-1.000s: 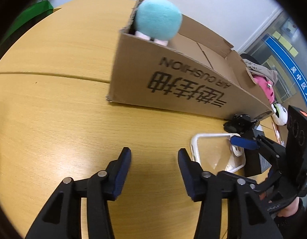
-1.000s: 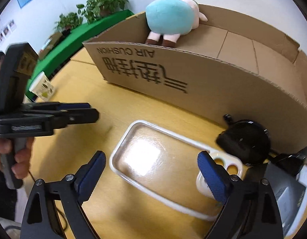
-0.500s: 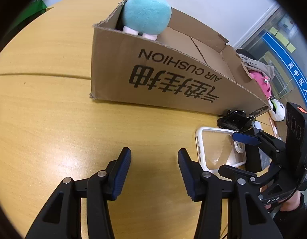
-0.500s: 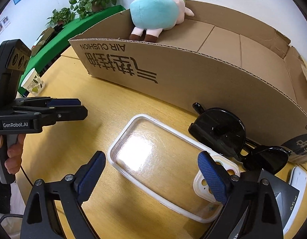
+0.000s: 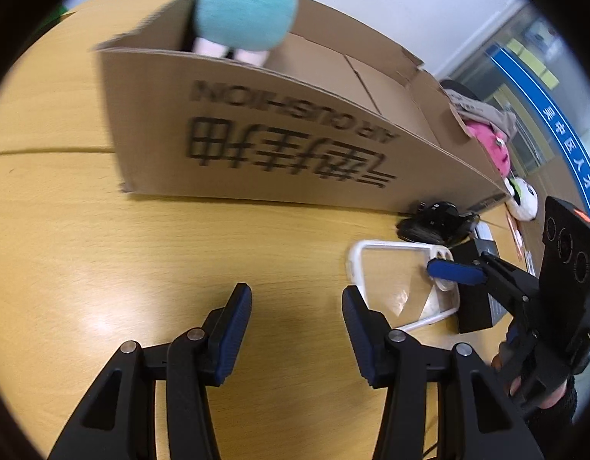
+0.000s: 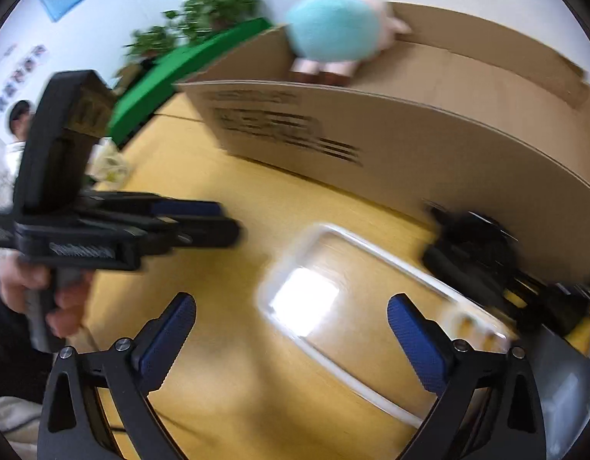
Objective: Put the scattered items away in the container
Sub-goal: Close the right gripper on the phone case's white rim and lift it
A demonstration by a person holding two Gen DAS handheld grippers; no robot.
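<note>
A clear phone case with a white rim (image 5: 398,280) (image 6: 356,306) lies flat on the wooden table (image 5: 103,253) in front of the cardboard box (image 5: 295,145) (image 6: 448,153). A teal plush toy (image 5: 245,15) (image 6: 333,38) sits in the box's far corner. My left gripper (image 5: 296,303) is open and empty, low over the table just left of the case. My right gripper (image 6: 291,329) is open and empty, its jaws either side of the case's near end; it also shows in the left wrist view (image 5: 454,272).
Black sunglasses (image 5: 433,222) (image 6: 475,245) lie against the box's front wall. A dark box (image 5: 479,291) lies right of the case. Pink (image 5: 490,145) and white (image 5: 523,199) plush toys lie beyond the box's right end. A green surface and plants (image 6: 187,65) stand behind.
Both grippers have moved closer to each other and to the phone case. The left gripper has swung right toward the case. Both stay open and empty.
</note>
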